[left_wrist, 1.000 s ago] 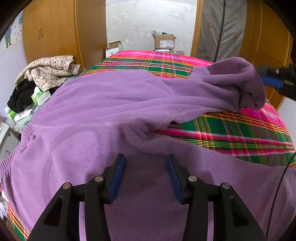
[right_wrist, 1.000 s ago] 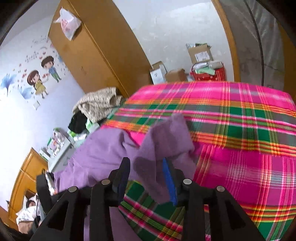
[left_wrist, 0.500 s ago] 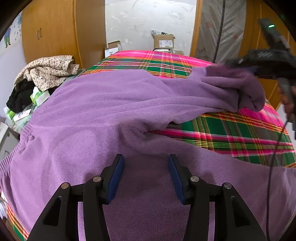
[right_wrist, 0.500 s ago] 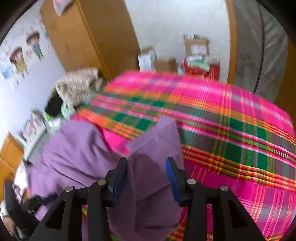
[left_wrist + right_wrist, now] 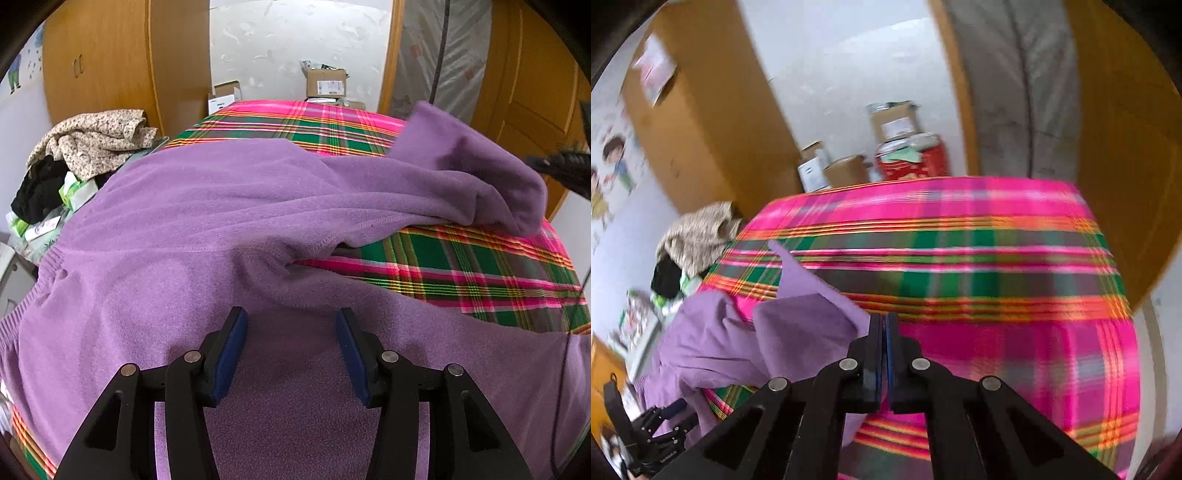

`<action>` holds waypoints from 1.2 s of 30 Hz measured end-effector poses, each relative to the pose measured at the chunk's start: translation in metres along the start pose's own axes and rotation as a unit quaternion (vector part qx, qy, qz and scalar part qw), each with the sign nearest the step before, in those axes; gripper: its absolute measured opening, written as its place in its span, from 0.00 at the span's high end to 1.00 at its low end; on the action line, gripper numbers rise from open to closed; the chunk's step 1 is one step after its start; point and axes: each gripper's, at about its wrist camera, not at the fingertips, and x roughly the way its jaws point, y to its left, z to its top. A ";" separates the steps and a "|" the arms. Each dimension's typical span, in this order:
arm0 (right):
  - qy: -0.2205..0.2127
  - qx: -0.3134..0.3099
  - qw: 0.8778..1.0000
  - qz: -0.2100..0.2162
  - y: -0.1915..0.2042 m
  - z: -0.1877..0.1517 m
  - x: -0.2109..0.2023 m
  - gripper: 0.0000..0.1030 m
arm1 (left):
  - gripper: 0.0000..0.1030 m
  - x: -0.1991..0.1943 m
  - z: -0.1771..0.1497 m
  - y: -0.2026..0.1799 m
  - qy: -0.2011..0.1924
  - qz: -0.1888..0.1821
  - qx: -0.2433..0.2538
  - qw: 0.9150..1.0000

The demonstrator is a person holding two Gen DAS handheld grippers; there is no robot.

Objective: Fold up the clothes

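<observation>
The right hand-held gripper [image 5: 884,325], pressed together, pinches the purple garment's [image 5: 221,206] cuff edge to lift the leg, while the left hand-held gripper [image 5: 290,332] hovers spread above the cloth.

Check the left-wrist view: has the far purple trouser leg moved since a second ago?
Yes. The purple trouser leg end has lifted and flipped up toward the bed's far edge, now reaching the wooden door frame behind it.

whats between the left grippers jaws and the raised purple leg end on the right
In the left wrist view, purple garment fabric runs up from the left gripper, then a wedge of bare plaid bedcover, then the raised leg end.
</observation>
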 end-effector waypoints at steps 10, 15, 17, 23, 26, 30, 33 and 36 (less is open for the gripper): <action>0.033 -0.003 0.999 -0.005 -0.013 0.009 0.028 0.64 | 0.45 0.001 -0.001 0.000 0.001 -0.003 0.004 1.000; 0.053 -0.027 0.998 -0.015 -0.020 0.019 0.061 0.62 | 0.41 0.002 0.000 -0.002 0.002 -0.005 0.008 1.000; 0.070 -0.035 0.997 -0.015 -0.024 0.021 0.076 0.62 | 0.40 0.003 0.000 -0.003 0.003 -0.006 0.010 1.000; 0.123 -0.065 0.990 0.006 -0.019 0.011 0.104 0.65 | 0.38 0.003 0.001 -0.003 0.003 -0.009 0.011 1.000; 0.109 -0.070 0.992 0.005 -0.017 0.008 0.097 0.96 | 0.38 0.002 0.000 -0.004 0.004 -0.007 0.013 1.000; 0.053 -0.025 0.998 -0.025 -0.040 0.006 0.057 0.97 | 0.38 0.003 0.001 -0.003 0.004 -0.007 0.013 1.000; 0.011 0.048 0.997 -0.052 -0.076 -0.004 0.018 0.97 | 0.38 0.003 0.000 -0.003 0.004 -0.007 0.013 1.000; -0.022 0.131 0.989 -0.065 -0.109 -0.031 -0.021 0.96 | 0.38 0.003 0.000 -0.004 0.004 -0.006 0.013 1.000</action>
